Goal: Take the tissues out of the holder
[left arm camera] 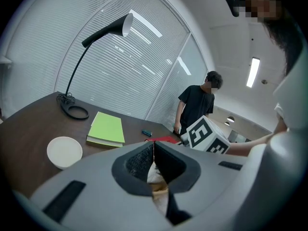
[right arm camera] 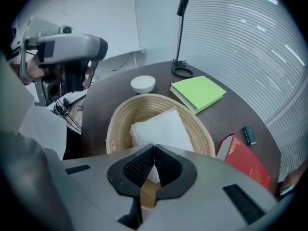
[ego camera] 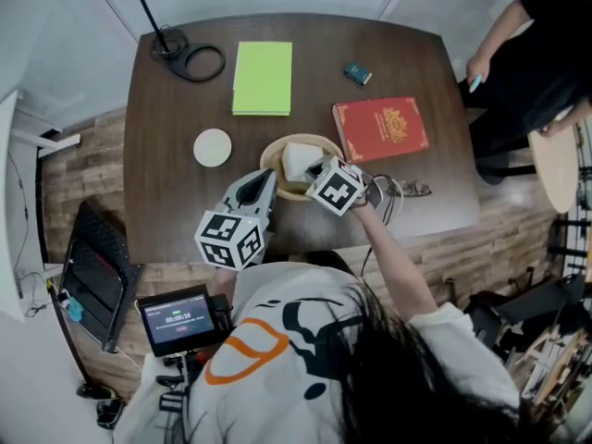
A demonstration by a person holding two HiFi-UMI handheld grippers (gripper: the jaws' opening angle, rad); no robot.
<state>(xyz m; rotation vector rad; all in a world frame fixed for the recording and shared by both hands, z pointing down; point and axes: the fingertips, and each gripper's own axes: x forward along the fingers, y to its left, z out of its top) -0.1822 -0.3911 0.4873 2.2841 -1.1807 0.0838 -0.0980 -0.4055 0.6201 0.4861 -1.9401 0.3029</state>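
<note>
Holding left gripper [left arm camera: 154, 147] with jaws pressed together on nothing, tip just beside the near-left rim of the woven holder [right arm camera: 118, 121]. Pinching the near edge of the tissues [right arm camera: 159, 126] in right gripper [right arm camera: 154, 152], jaws closed on it, pointing steeply down. Leaving the rest of the stack flat inside the woven holder, extending away from right gripper toward the far rim; probably calling for a straight upward pull.

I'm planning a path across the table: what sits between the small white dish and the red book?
The woven basket holding the tissues; the head view shows it plainly.
</note>
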